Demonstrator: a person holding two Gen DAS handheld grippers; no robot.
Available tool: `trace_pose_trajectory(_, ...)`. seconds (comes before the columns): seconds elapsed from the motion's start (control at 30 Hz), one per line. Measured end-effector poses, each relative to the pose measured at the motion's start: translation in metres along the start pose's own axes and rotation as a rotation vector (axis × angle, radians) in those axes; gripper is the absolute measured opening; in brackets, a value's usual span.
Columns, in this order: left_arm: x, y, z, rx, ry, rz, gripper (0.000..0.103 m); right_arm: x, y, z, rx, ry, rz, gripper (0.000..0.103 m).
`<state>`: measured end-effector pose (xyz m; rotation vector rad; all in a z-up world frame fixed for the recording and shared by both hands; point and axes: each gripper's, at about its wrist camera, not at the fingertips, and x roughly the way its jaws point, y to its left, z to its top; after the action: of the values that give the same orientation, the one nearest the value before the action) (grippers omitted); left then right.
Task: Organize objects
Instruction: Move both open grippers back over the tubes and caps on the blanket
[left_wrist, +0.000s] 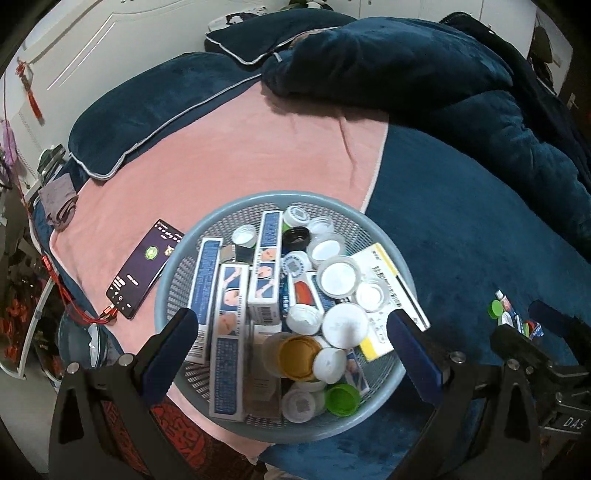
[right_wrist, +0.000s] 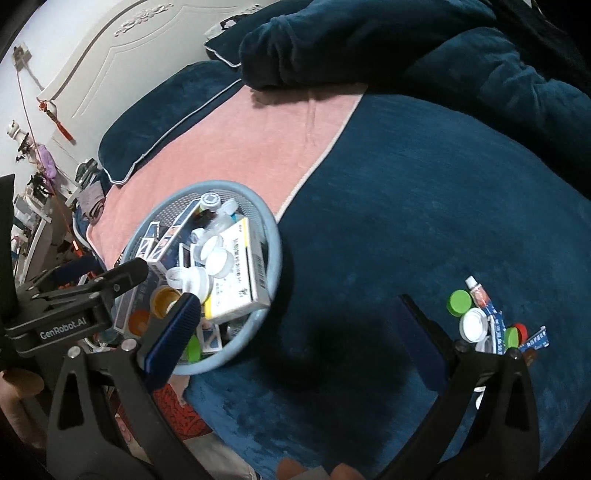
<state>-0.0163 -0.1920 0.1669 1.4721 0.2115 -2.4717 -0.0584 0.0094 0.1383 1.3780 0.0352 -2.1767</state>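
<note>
Both empty hand-held grippers, left (left_wrist: 291, 343) and right (right_wrist: 299, 332), gape; long boxes (left_wrist: 229, 332) lie lengthwise in basket (left_wrist: 388, 236).

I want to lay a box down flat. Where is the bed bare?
Bare: the blue blanket between the basket and the small pile of caps and tubes, and the pink towel beyond the basket, right of the phone. The basket itself is packed.

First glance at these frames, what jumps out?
A round blue-grey basket crammed with medicine boxes and bottle caps, sitting on the bed where the pink towel meets the navy blanket. A small leftover pile of caps and a tube lies by the open right gripper.
</note>
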Motion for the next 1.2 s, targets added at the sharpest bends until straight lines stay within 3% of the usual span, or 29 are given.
trace_pose_trajectory(0.6, -0.004, -0.062, -0.004, 0.12, 0.001, -0.032, 0.102, -0.022, -0.049, -0.018, 0.072, -0.014, -0.059, 0.103)
trace_pose_trajectory(1.2, 0.005, -0.145, -0.013, 0.283, 0.027, -0.118, 0.102, -0.051, -0.173, -0.05, 0.292, -0.003, -0.202, 0.103)
